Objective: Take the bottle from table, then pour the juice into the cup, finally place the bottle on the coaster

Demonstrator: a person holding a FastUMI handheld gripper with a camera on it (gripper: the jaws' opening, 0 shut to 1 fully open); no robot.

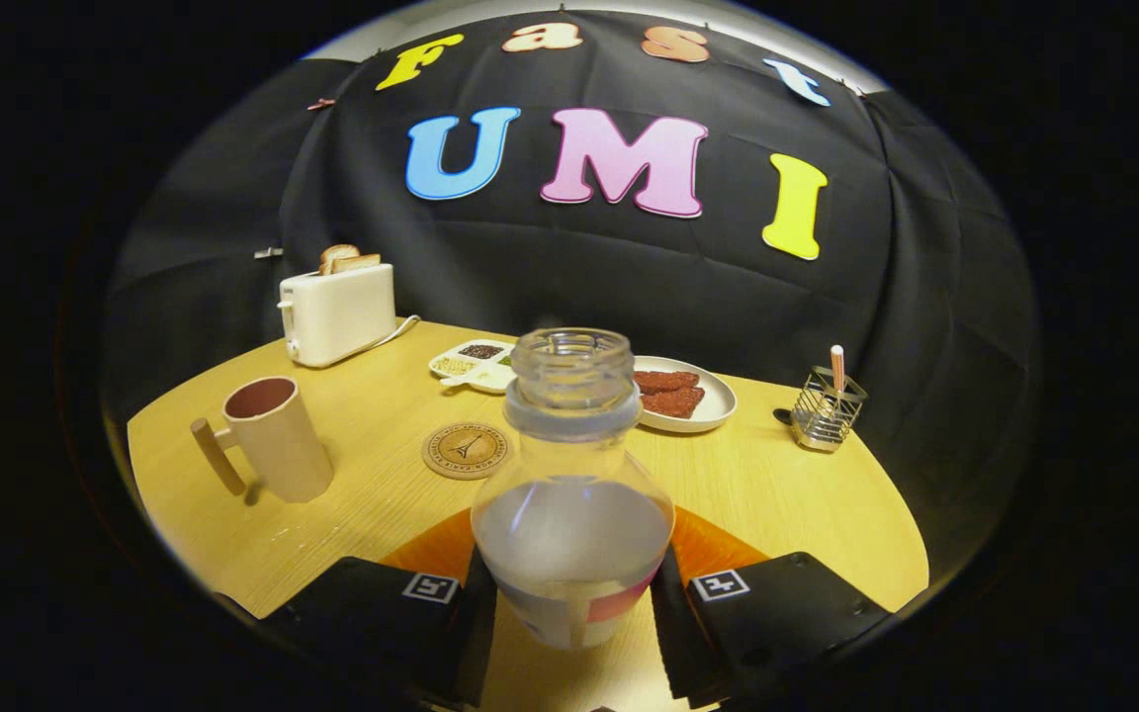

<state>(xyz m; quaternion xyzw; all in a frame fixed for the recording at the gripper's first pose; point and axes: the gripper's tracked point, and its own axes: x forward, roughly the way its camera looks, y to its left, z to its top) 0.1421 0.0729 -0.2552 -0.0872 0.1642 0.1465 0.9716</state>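
Right now the gripper (574, 618) clamps both fingers on the uncapped juice bottle (572, 514), upright between them | mug (273, 440) and coaster (468, 450) beyond | bottle's base cut off.

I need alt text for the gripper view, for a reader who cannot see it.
The gripper has its jaws shut on an uncapped, upright bottle partly filled with pale juice, over a wooden table. Beyond it lie a round coaster and, further left, a mug with an empty-looking inside.
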